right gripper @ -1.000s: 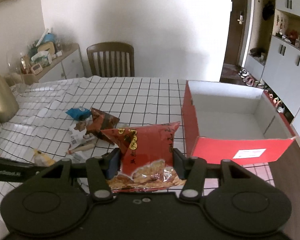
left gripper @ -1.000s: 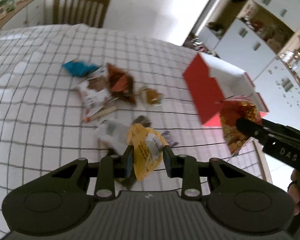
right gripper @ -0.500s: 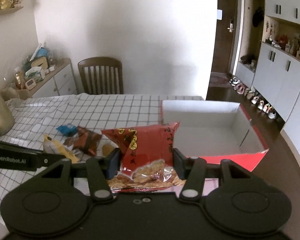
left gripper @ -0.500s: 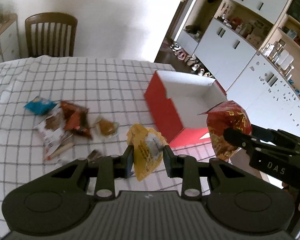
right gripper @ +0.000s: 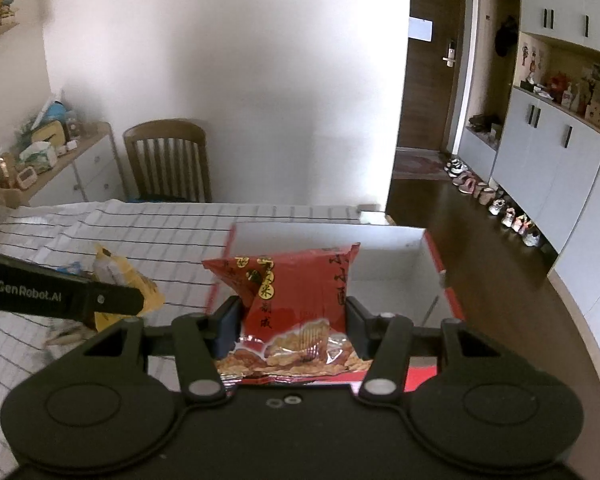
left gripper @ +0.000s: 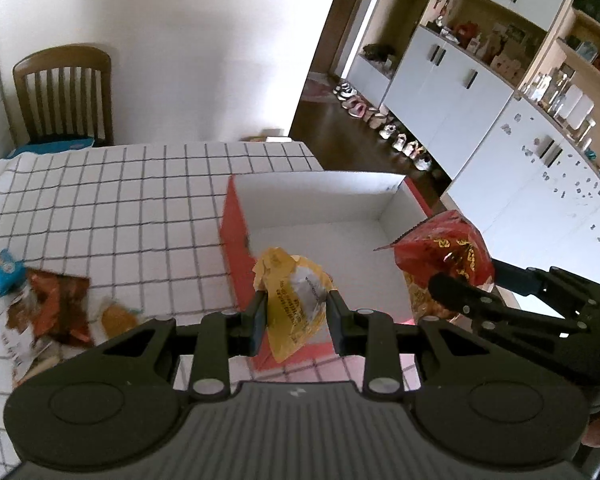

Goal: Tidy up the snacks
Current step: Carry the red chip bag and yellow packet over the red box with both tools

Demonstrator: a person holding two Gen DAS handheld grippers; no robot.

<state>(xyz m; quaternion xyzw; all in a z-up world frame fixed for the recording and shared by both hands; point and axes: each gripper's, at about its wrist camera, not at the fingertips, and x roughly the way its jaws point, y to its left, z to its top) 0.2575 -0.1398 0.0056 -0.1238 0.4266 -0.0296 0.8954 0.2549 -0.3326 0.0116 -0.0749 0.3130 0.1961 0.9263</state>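
A: Status on the snack sort?

B: Early. Red box (left gripper: 236, 248) with white inside sits at the edge of the checked tablecloth (left gripper: 120, 200), and the part of the floor I can see holds nothing. No snack is in it.

A: Grippers?

B: Left gripper (left gripper: 296, 316) is clamped on a yellow snack packet (left gripper: 296, 292), pads pressing both sides, packet hanging in the air over the box's near left corner. Right gripper (right gripper: 294, 324) is clamped on a red chip bag (right gripper: 296, 300), held upright, crumpled a bit where the pads squeeze. In the left wrist view the bag hangs over the near right part of the box.

A: So two in the air. What's left on the table?

B: A loose pile to the left of the box, well apart from it: blue packet (left gripper: 0, 268), dark red-brown wrapper (left gripper: 56, 304), small orange-brown packet (left gripper: 118, 316), plus some pale wrappers at the frame edge, too blurred to name. At least three or four pieces.

A: Next call?

B: My read: both packs are about over the opening, so lower and let go, then go back for the pile. Risk is the yellow one, close to the left wall and could land on the rim.

A: Anything else?

B: Wooden chair (left gripper: 62, 92) behind the table, cabinets (left gripper: 440, 80) on the right. Not relevant.
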